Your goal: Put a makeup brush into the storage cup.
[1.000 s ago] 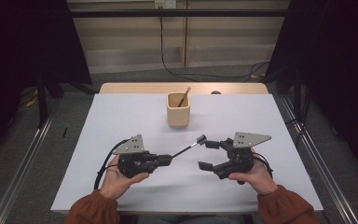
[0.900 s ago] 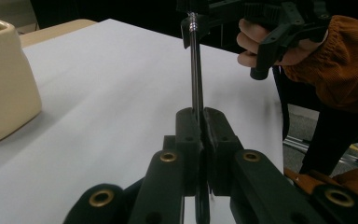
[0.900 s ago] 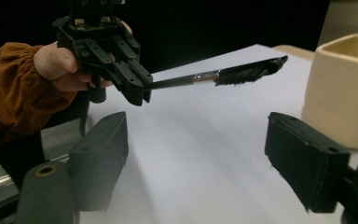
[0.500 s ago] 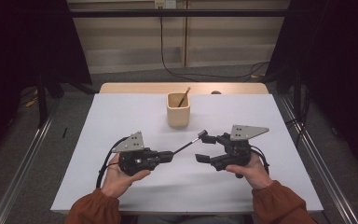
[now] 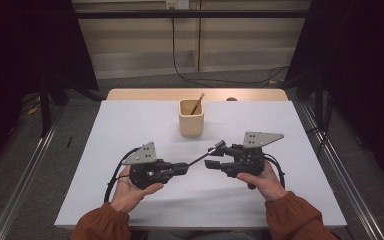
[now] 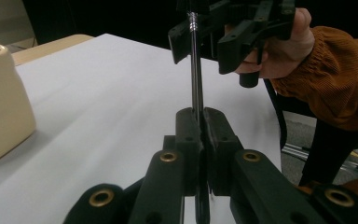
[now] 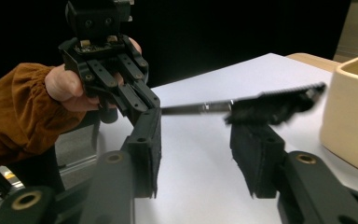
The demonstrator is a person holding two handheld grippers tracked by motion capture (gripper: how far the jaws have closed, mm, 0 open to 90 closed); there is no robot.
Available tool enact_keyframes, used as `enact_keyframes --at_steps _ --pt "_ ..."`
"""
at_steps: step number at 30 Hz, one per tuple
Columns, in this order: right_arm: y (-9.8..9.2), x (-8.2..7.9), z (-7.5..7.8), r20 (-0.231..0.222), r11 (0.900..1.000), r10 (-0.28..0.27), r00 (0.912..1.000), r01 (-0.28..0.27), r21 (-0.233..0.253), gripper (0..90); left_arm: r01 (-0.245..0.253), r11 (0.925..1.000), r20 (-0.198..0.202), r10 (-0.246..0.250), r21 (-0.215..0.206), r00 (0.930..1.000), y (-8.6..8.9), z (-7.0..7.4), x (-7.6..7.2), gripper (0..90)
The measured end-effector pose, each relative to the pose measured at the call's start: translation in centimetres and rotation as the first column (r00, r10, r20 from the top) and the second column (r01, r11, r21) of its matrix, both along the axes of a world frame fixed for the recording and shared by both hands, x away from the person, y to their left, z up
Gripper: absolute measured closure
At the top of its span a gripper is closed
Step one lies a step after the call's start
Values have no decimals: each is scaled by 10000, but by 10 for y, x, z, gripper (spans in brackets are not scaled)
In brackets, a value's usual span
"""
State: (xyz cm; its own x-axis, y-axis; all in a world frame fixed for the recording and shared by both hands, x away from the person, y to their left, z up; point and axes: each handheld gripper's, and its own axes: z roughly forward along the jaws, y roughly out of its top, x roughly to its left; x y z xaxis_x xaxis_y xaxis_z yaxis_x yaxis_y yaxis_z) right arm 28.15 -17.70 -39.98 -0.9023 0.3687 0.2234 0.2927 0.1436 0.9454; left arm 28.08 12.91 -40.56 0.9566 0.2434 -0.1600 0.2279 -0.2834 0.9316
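The left gripper (image 5: 182, 168) has its jaws clamped tight on a thin brush's (image 5: 200, 157) handle. The bristled end reaches between the wide-apart jaws of the right gripper (image 5: 215, 155), which grip nothing, above the counter (image 5: 130, 120), near the beige cup (image 5: 191, 118).

A cream cup (image 5: 191, 119) stands on a white table (image 5: 130, 125); both tools are black, sleeves (image 5: 292, 216) rust-orange.

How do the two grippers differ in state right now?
The left gripper is shut on the thin brush, clamping its handle; the right gripper is open and holds nothing. The brush's bristle end lies just past the right gripper's jaws, ungripped. Both are held low over the white table, tips facing each other.
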Motion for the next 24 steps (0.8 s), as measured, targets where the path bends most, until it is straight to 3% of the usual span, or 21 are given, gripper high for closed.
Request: enact_keyframes --at_steps 6,24 --pt "2 2 0 -45 9999 63 10000 -62 143 667 6 10000 -15 -6 84 10000 -1 -4 0 856" --pt "7 7 3 -696 9929 604 9957 -528 1067 828 131 9990 138 -137 432 9998 -9 -14 0 855"
